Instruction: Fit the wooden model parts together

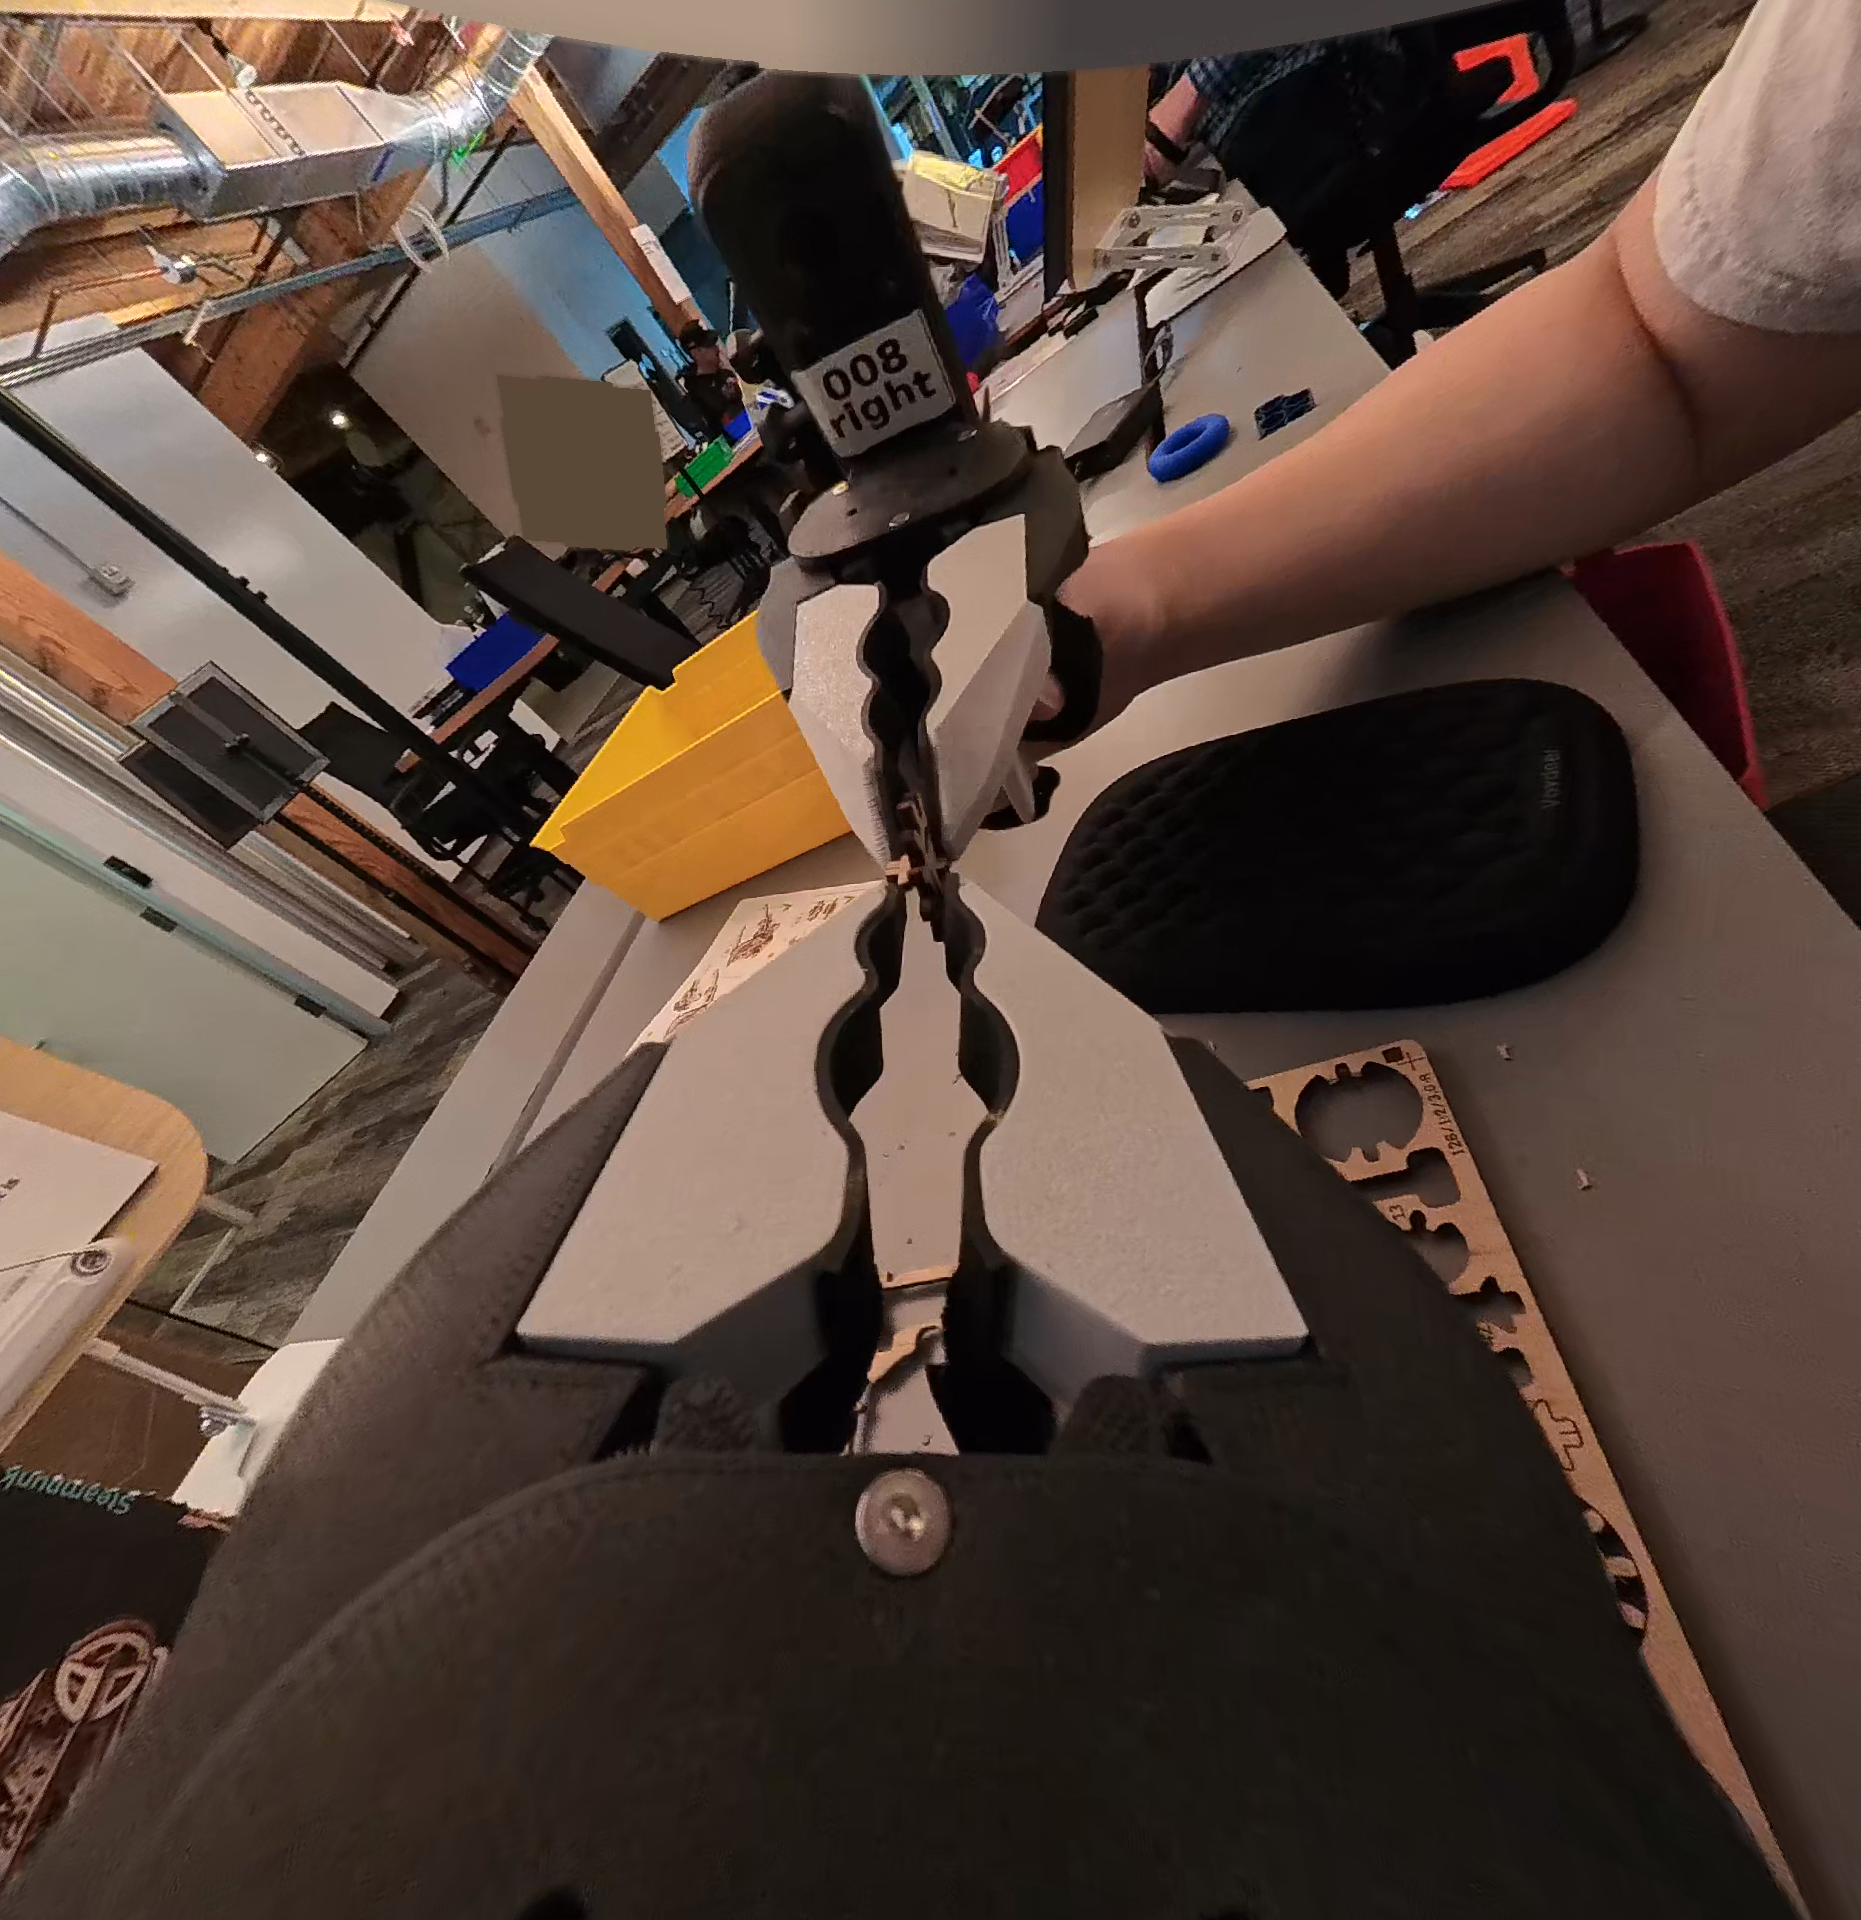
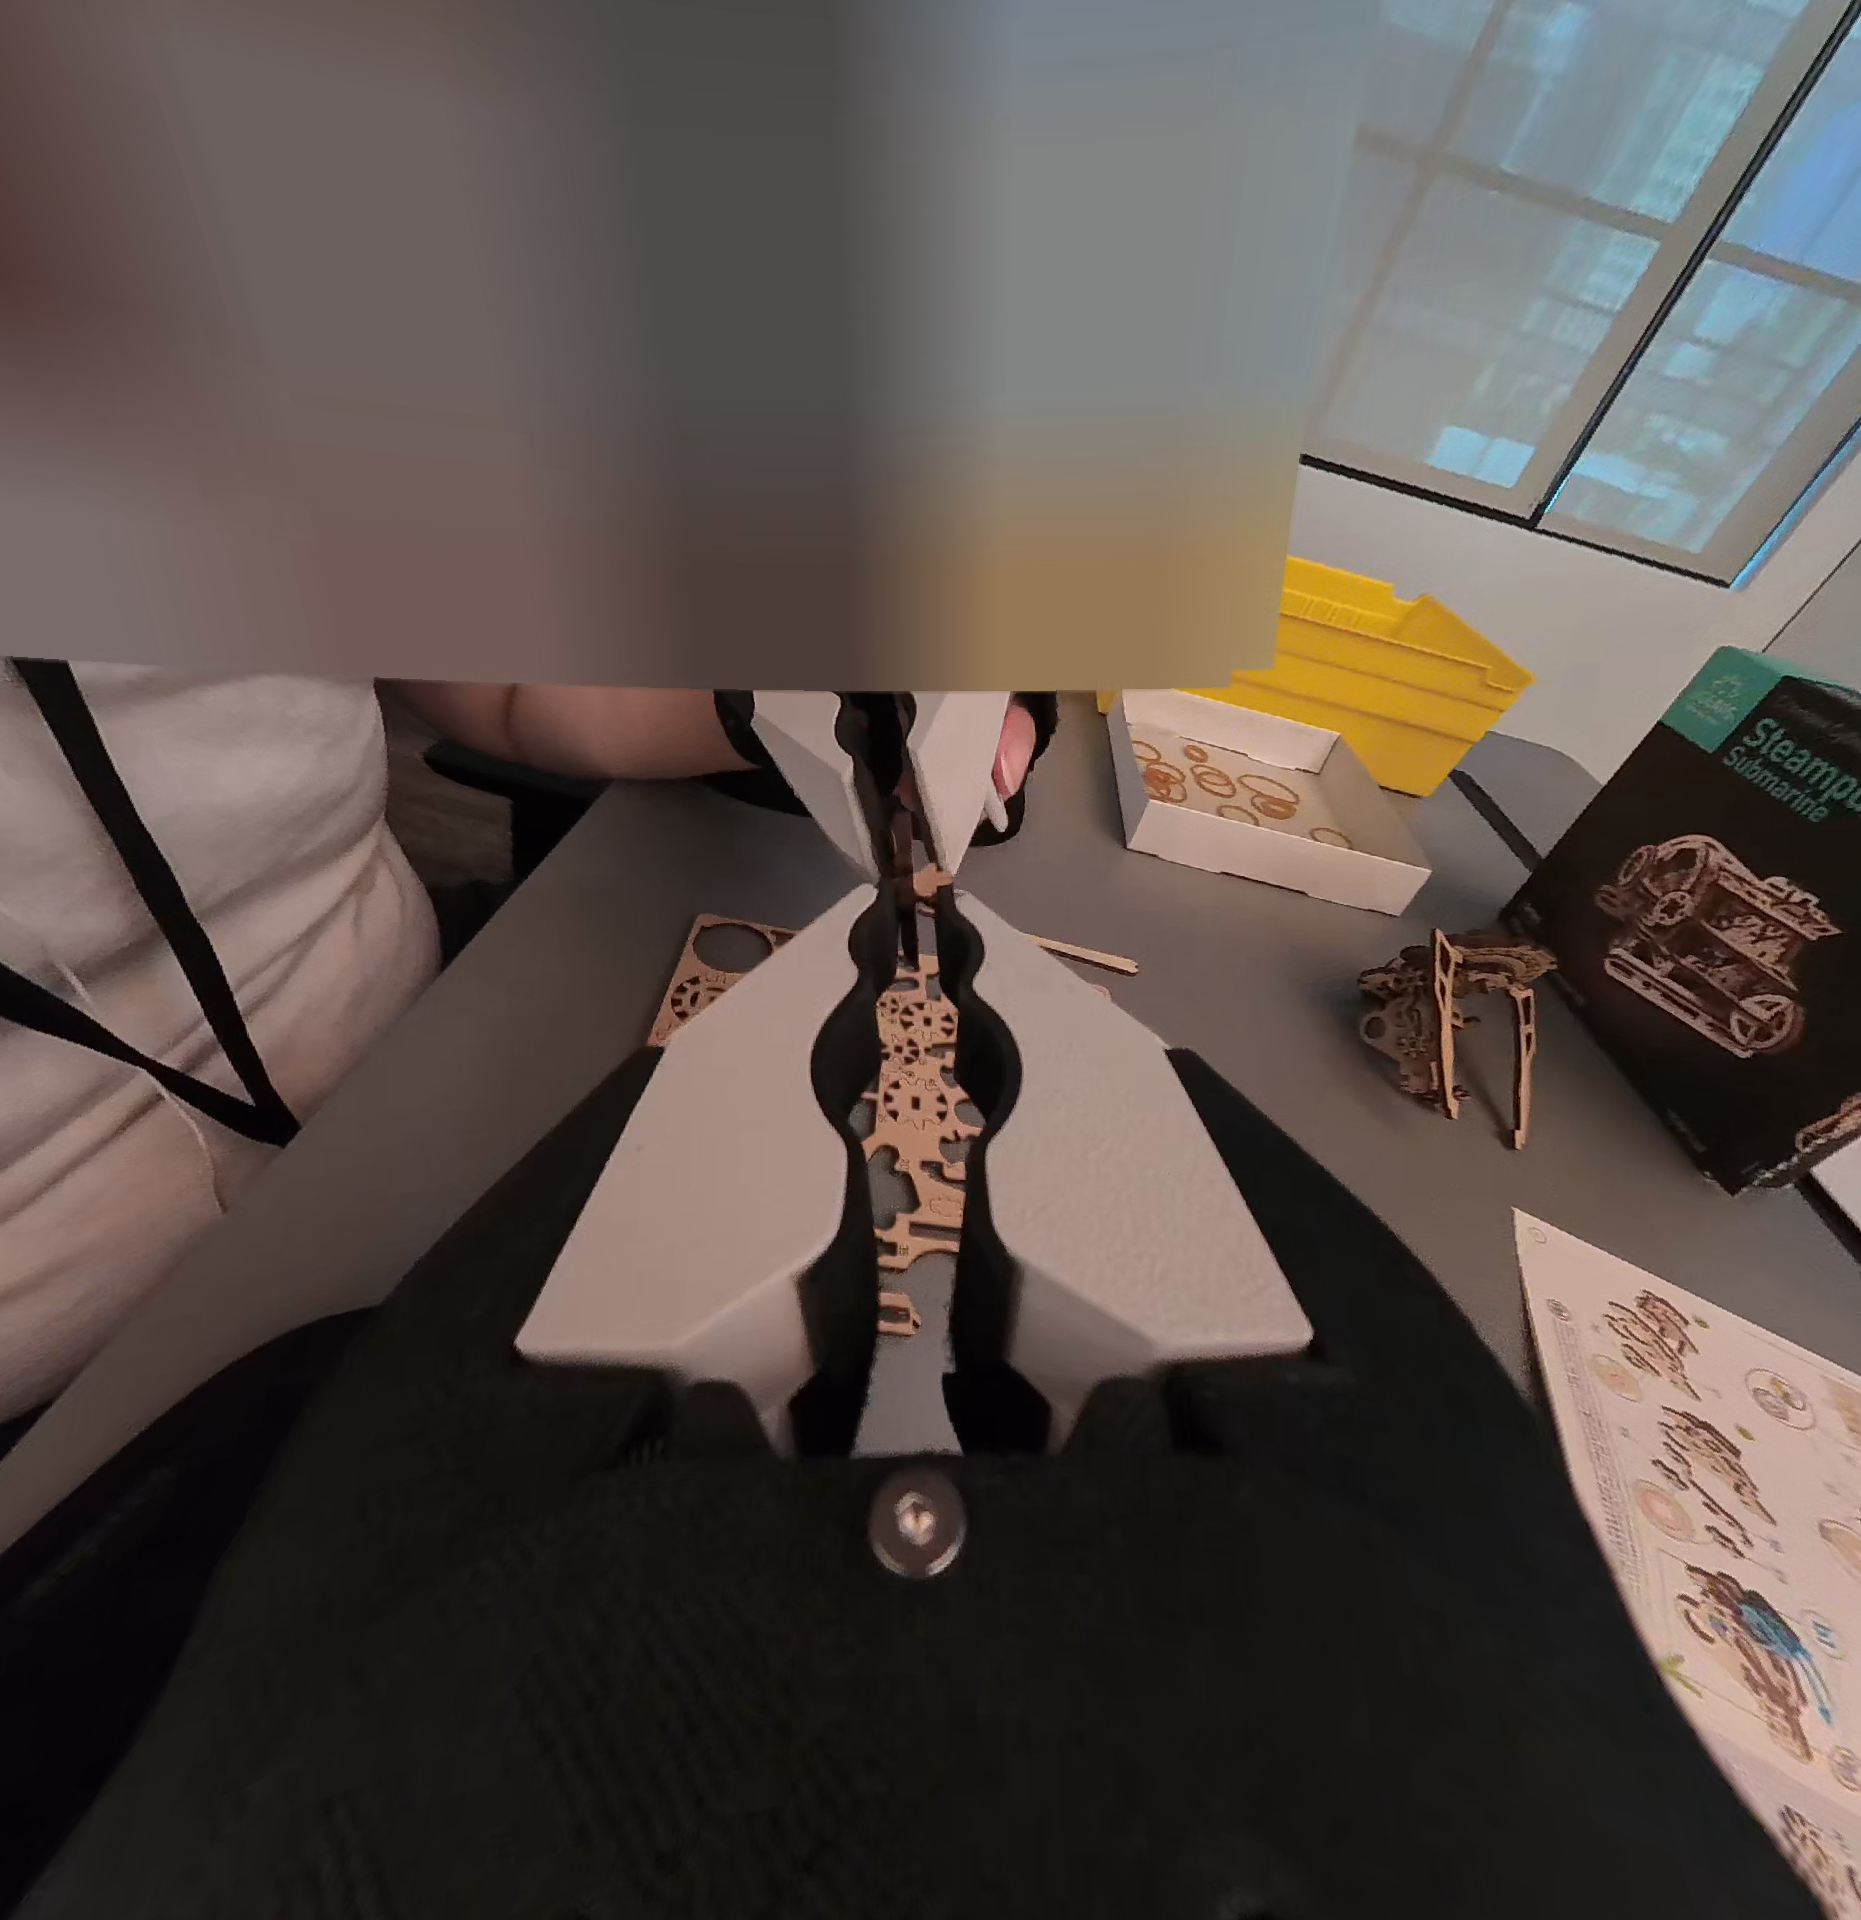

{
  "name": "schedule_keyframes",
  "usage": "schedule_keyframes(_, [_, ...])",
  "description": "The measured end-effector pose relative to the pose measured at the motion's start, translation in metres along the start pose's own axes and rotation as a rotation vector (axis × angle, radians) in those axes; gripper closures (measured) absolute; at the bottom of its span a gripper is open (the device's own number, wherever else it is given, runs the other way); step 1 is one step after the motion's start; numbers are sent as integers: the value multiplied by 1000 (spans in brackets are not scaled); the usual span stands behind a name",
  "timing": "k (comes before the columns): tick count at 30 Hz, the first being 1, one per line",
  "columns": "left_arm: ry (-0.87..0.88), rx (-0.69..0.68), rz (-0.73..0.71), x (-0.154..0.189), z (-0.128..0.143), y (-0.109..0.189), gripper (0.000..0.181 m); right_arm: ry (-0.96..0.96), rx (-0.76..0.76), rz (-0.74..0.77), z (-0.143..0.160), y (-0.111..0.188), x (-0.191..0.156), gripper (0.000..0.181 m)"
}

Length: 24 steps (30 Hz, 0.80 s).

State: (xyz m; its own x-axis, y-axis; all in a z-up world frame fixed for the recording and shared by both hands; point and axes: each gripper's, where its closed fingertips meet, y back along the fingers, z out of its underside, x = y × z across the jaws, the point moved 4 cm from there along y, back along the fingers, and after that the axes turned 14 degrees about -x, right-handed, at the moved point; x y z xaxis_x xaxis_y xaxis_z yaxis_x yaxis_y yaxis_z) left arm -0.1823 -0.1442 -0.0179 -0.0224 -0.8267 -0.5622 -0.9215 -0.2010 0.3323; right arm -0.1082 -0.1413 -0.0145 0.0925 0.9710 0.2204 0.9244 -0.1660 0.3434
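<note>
My left gripper (image 1: 921,906) and my right gripper (image 1: 905,831) meet tip to tip a little above the grey table (image 1: 1684,1039). Each is shut on a small pale wooden part, and the two parts (image 1: 911,869) touch between the tips. In the right wrist view, my right gripper (image 2: 910,902) faces my left gripper (image 2: 900,842) with the wooden part (image 2: 928,881) between them. The fingers hide most of both parts, and how they join is unclear. A partly built wooden model (image 2: 1445,1029) stands on the table to the right.
A laser-cut wooden sheet (image 1: 1425,1195) lies under the grippers, also in the right wrist view (image 2: 915,1122). Around it are a black padded rest (image 1: 1352,842), yellow bins (image 1: 697,800), a white tray of rings (image 2: 1258,821), the kit box (image 2: 1715,935) and an instruction sheet (image 2: 1715,1507). A person sits close behind. My two grippers' fingertips are within a few centimetres of each other.
</note>
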Motion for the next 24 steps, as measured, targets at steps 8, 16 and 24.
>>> schedule_keyframes(8, [22,7,21,2,0,-2,176,-46,6,-56,3,0,0,176])
schedule_keyframes(16, [33,30,22,2,-1,-2,180,-89,27,-100,4,1,0,176])
schedule_keyframes(24, [26,10,27,4,1,-4,181,87,-84,47,9,-6,-2,170])
